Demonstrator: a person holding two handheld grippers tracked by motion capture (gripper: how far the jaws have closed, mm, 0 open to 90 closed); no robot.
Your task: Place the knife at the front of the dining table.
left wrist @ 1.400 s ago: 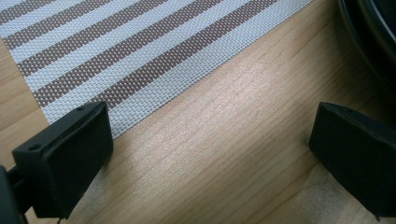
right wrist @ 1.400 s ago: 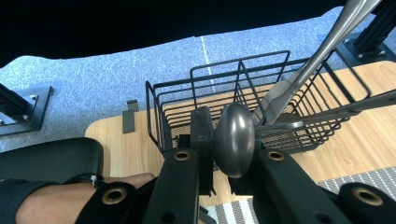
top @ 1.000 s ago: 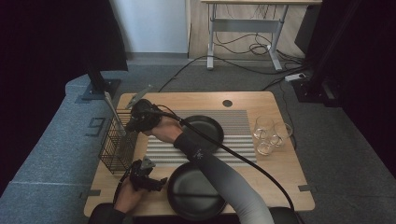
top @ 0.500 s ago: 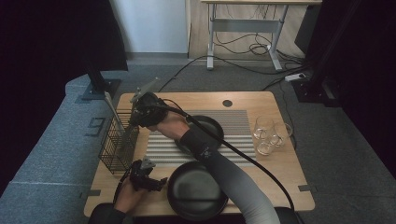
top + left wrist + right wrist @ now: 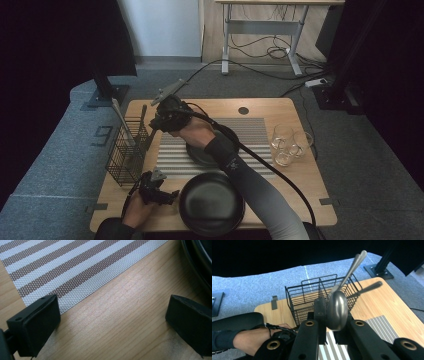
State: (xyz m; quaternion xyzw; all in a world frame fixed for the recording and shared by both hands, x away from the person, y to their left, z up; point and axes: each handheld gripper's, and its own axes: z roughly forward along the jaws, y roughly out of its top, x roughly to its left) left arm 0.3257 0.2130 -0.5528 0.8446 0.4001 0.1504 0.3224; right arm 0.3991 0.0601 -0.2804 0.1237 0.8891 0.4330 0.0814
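Observation:
My right gripper [image 5: 333, 316] is shut on the bowl of a metal spoon [image 5: 337, 310], whose handle points away toward a black wire basket [image 5: 317, 297]. In the high view this gripper [image 5: 161, 120] hovers at the table's far left, just right of the basket [image 5: 125, 152]. Other utensils [image 5: 122, 120] stand in the basket. My left gripper [image 5: 167, 196] rests low near the front edge, left of a black plate [image 5: 212, 202]. Its jaws stand wide open [image 5: 112, 322] over bare wood beside the striped mat [image 5: 75, 265], holding nothing.
A second black dish [image 5: 205, 152] sits on the striped mat [image 5: 250, 132], partly under my right forearm. Two clear glasses [image 5: 282, 140] stand at the right of the wooden table [image 5: 300, 185]. The gripper's cable trails across the front right.
My right gripper has risen and shifted slightly away and to the right beside the basket, still holding the spoon. The left gripper has stayed put.

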